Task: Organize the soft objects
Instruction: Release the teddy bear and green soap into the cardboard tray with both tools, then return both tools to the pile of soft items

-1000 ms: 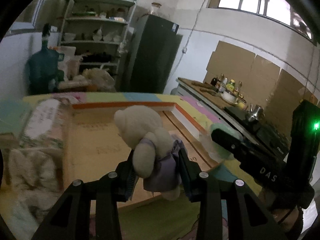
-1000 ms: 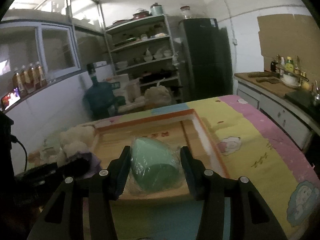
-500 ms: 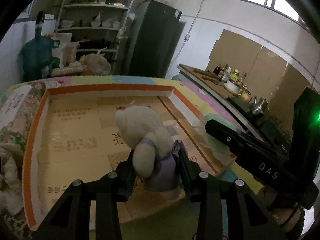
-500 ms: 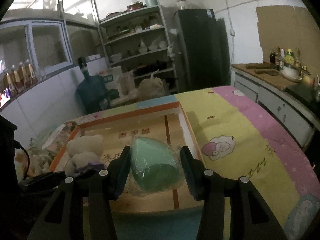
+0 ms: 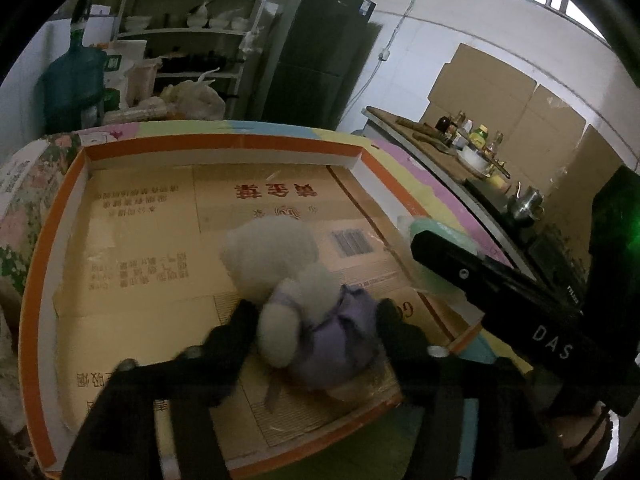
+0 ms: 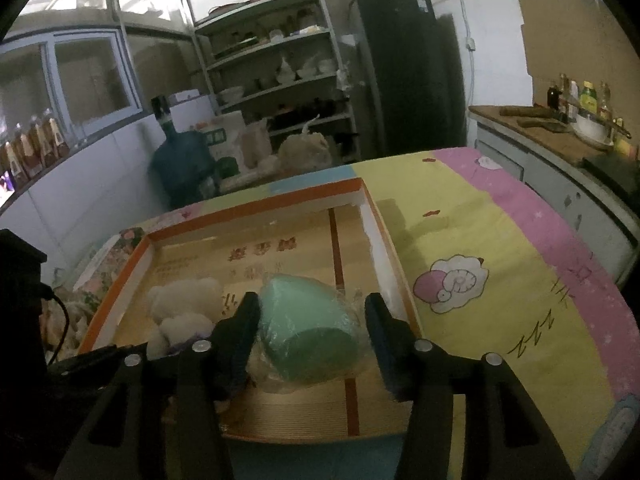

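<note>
The left gripper (image 5: 316,320) has just been opening: its black jaws stand apart either side of a small cream plush bear in a lilac dress (image 5: 304,300), which rests on the cardboard floor of the tray, no longer squeezed. The right gripper (image 6: 310,324) has also just been opening. Its jaws sit apart around a mint-green soft egg-shaped object in clear plastic wrap (image 6: 306,330); a gap shows on the right side, while the left pad is at most just touching.

Both things lie inside a wide shallow cardboard tray with an orange rim (image 5: 224,145), near its front edge: the bear towards the middle, the green object just beside it, near the tray's right wall.

This looks like the release step of tidying the soft things into the tray. The next move probably calls for drawing both grippers straight back, clear of the plush and the wrap, so neither gets dragged out.

The tray sits on a table covered with a pastel cartoon-print cloth (image 6: 480,240). Behind are a metal shelf unit with crockery (image 6: 276,64), a dark refrigerator (image 6: 408,72), a blue water jug (image 6: 180,160) and, to the right, a counter with bottles (image 6: 560,120).
</note>
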Tool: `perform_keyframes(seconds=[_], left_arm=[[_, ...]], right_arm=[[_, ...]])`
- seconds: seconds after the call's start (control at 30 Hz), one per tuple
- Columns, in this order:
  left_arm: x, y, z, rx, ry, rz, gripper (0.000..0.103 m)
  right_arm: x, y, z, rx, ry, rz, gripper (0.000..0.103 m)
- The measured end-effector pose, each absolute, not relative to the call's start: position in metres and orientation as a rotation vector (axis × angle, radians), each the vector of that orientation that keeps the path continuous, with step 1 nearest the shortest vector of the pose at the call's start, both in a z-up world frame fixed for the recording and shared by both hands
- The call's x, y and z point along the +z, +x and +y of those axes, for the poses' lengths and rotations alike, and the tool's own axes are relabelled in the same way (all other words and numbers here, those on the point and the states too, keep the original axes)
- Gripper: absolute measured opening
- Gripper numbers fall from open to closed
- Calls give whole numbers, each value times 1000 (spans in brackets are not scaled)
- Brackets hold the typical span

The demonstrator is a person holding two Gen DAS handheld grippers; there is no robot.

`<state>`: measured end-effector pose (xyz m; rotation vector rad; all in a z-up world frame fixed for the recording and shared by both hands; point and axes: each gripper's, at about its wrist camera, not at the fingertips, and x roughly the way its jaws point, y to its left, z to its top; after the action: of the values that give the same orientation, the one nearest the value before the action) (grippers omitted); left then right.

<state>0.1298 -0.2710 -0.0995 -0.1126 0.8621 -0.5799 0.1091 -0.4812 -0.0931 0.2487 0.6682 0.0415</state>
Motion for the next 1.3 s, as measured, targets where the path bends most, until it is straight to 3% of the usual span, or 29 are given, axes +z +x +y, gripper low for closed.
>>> perform_keyframes(seconds=[0.2,0.47,0.57,1.17,1.3], left_arm=[[-92,126,-268,-569,-116,835,77],[-75,112,-262,-537,-76,745,84],[-67,106,-254,-532,-86,697,92],[-29,57,-193,-361,-19,506,92],[-28,47,-171,-346,-44,497,87]], right_arm=[[-92,108,-482,40,256,652,70],[-88,99,-481,40,281,621,71],[-83,92,-480,40,294,602,71],[-58,57,-439,17,278,526,73],[-54,51,-420,41,257,521,73]])
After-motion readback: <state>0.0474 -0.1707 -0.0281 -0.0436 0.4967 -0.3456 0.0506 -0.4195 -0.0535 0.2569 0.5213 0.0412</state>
